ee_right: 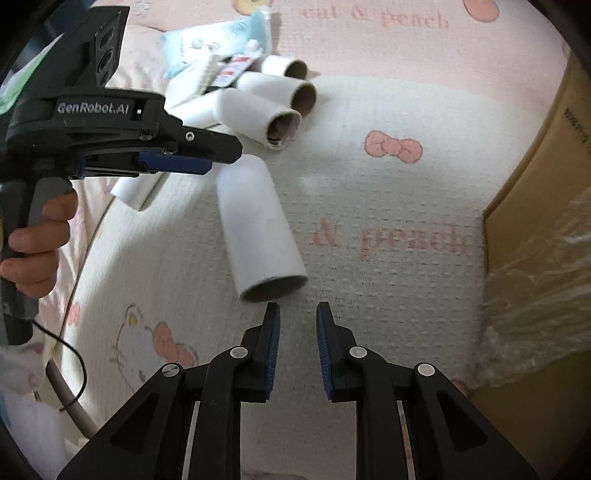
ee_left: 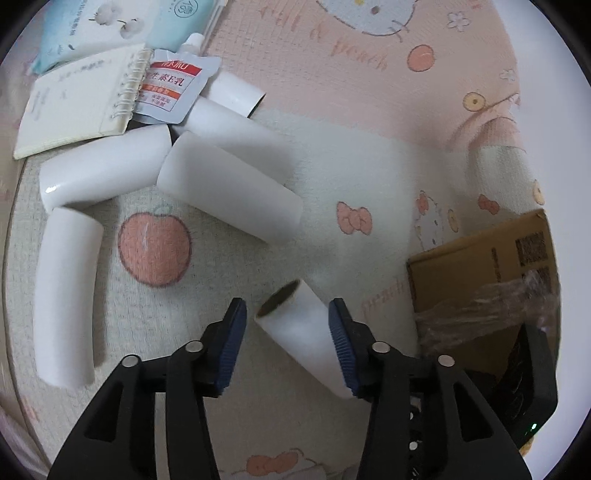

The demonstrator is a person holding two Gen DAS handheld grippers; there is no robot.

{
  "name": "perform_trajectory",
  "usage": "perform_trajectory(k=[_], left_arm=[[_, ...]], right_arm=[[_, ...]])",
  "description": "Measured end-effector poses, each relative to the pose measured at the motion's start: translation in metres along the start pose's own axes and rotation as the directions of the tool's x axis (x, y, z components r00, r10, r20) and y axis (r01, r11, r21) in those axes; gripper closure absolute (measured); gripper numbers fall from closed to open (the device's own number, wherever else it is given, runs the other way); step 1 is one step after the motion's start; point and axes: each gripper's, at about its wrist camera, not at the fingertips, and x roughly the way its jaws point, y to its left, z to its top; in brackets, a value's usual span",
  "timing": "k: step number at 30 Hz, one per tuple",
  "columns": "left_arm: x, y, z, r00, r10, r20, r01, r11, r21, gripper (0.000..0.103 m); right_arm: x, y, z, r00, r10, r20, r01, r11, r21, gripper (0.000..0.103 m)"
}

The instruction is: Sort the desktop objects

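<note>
The left gripper (ee_right: 207,162) carries the brand "GenRobot.AI" in white on its black body, seen from the right wrist view, where a hand (ee_right: 33,240) grips its grey handle. The patterned cloth (ee_left: 369,184) covering the surface bears pink writing that reads "& peach" beside printed bows, peaches and cat faces. A white pouch (ee_left: 171,88) with a red band and Chinese characters lies against a spiral notebook (ee_left: 81,99), and a pale blue packet (ee_left: 88,29) sits just beyond them; its print is too small to read. Taking the lone white roll (ee_left: 306,332) as landmark: in the left wrist view it lies tilted between the left gripper's (ee_left: 288,325) wide-spread blue pads, its brown core end pointing away, the right pad close against its side and the left pad apart from it, so nothing is clamped. Beyond this roll lie four more white rolls (ee_left: 229,192) in a loose cluster near the pouch. To its right stands a cardboard box (ee_left: 480,277) with a QR-style code and crinkled clear tape. The right gripper (ee_right: 297,314) hovers just short of the roll's (ee_right: 258,225) open near end, its fingers parted and holding nothing.
</note>
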Motion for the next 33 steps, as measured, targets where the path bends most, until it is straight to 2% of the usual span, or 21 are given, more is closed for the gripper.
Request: perform_trajectory(k=[1, 3, 4, 5, 7, 12, 17, 20, 23, 28, 33], left_arm=[[-0.001, 0.000, -0.002, 1.000, -0.015, 0.003, 0.015, 1.000, -0.008, 0.048], [-0.003, 0.002, -0.007, 0.999, -0.050, 0.011, 0.051, 0.998, -0.042, 0.046], [-0.002, 0.004, -0.009, 0.997, -0.075, 0.014, 0.076, 0.995, -0.070, 0.046], [-0.001, 0.008, -0.012, 0.994, -0.107, 0.017, 0.108, 0.988, -0.107, 0.045], [0.004, 0.015, -0.015, 0.989, -0.145, 0.015, 0.146, 0.976, -0.164, 0.045], [0.022, 0.032, -0.023, 0.972, -0.232, 0.033, 0.230, 0.921, -0.315, 0.045], [0.032, 0.038, -0.023, 0.963, -0.264, 0.062, 0.267, 0.883, -0.386, 0.046], [0.038, 0.037, -0.022, 0.963, -0.263, 0.059, 0.265, 0.882, -0.391, 0.054], [0.042, 0.036, -0.021, 0.962, -0.268, 0.052, 0.267, 0.882, -0.389, 0.054], [0.051, 0.036, -0.014, 0.961, -0.276, 0.033, 0.268, 0.890, -0.370, 0.054], [0.045, 0.030, -0.011, 0.963, -0.264, 0.045, 0.265, 0.912, -0.313, 0.055]], right_arm=[[-0.001, 0.001, 0.000, 1.000, 0.005, 0.006, -0.005, 1.000, -0.004, 0.082], [-0.005, 0.002, 0.001, 1.000, 0.002, 0.023, -0.002, 1.000, -0.018, 0.063], [-0.007, 0.004, 0.003, 0.999, -0.009, 0.044, 0.010, 1.000, -0.029, 0.046], [-0.009, 0.005, 0.004, 0.998, -0.015, 0.064, 0.017, 0.999, -0.039, 0.039], [-0.008, 0.013, 0.013, 0.995, -0.014, 0.095, 0.020, 0.998, -0.058, 0.039], [0.012, 0.014, 0.031, 0.997, 0.045, 0.069, -0.041, 0.998, -0.056, 0.039], [0.026, 0.011, 0.041, 0.995, 0.083, 0.053, -0.082, 0.996, -0.027, 0.039], [0.031, 0.009, 0.048, 0.995, 0.093, 0.043, -0.092, 0.996, -0.009, 0.039], [0.037, 0.008, 0.053, 0.995, 0.096, 0.017, -0.096, 0.995, 0.003, 0.041], [0.053, 0.012, 0.056, 0.994, 0.099, -0.047, -0.100, 0.995, -0.020, 0.062], [0.048, 0.015, 0.056, 0.996, 0.089, -0.021, -0.089, 0.996, -0.012, 0.063]])
